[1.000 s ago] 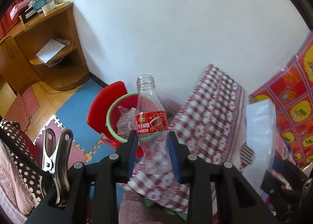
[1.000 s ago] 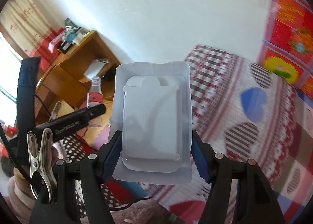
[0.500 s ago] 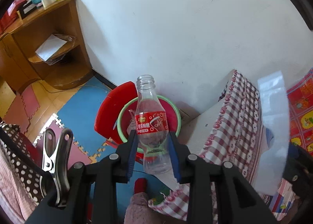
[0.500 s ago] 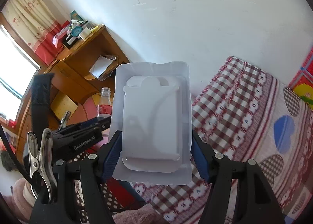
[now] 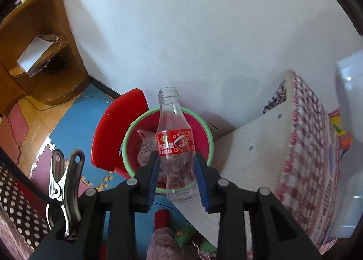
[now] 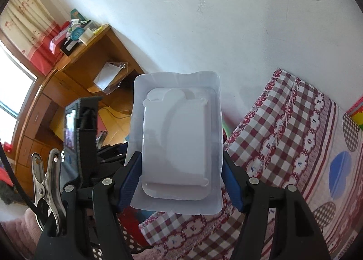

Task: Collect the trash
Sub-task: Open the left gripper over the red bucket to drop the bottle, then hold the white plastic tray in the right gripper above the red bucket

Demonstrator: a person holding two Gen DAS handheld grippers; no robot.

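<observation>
My left gripper (image 5: 177,164) is shut on an empty clear plastic bottle (image 5: 175,144) with a red label, held upright above a red trash bin (image 5: 204,130) with a green rim. The bin's red lid (image 5: 115,130) stands open at its left, and crumpled trash (image 5: 146,146) lies inside. My right gripper (image 6: 179,178) is shut on a white plastic blister tray (image 6: 177,142), held upright beside the bed. The tray also shows at the right edge of the left wrist view (image 5: 349,137). The left gripper's body (image 6: 84,137) shows to the left in the right wrist view.
A bed with a red checked cover (image 6: 283,137) and a white end board (image 5: 249,153) stands right of the bin. A wooden shelf unit (image 5: 34,39) stands at the left against the white wall. Blue and pink foam mats (image 5: 68,123) cover the floor.
Both grippers have swung left and downward toward the bin. The bottle now hangs over the bin's opening. The bed has slid to the right in both views.
</observation>
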